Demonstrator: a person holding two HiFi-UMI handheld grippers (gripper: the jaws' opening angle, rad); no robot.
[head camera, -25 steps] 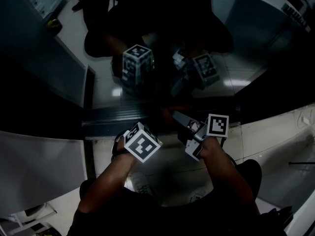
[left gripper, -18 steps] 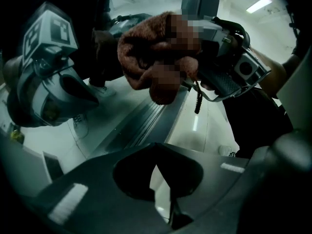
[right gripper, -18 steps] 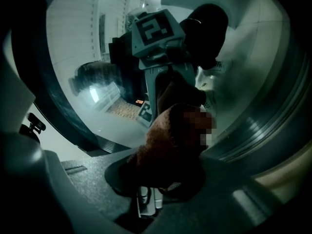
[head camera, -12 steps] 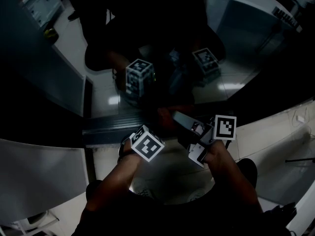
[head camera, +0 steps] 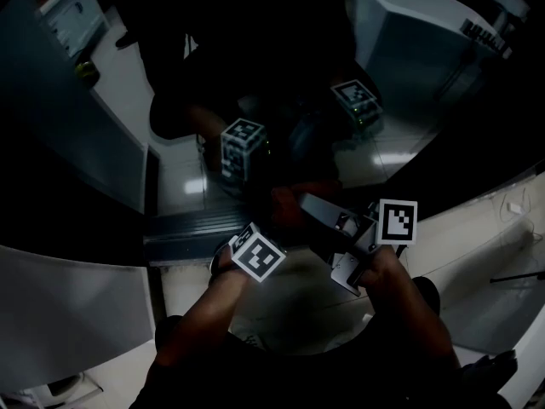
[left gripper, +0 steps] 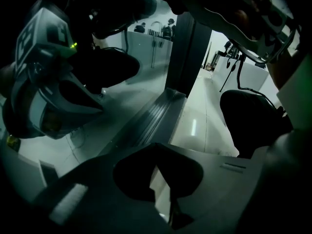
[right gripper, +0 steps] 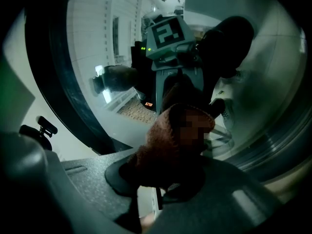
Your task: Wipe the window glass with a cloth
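At the foot of the window glass, low by the dark track, the right gripper is clamped on a brown cloth. The cloth bunches up out of the jaws toward the pane, though I can't tell whether it touches. The left gripper hangs just beside it over the track, jaws together with nothing between them. The room is very dim. The glass throws back both marker cubes and the person's dark shape, which muddles what lies behind it. A pale panel fills the lower left, cut off by the edge. The person's forearms cover much of the tiled floor.
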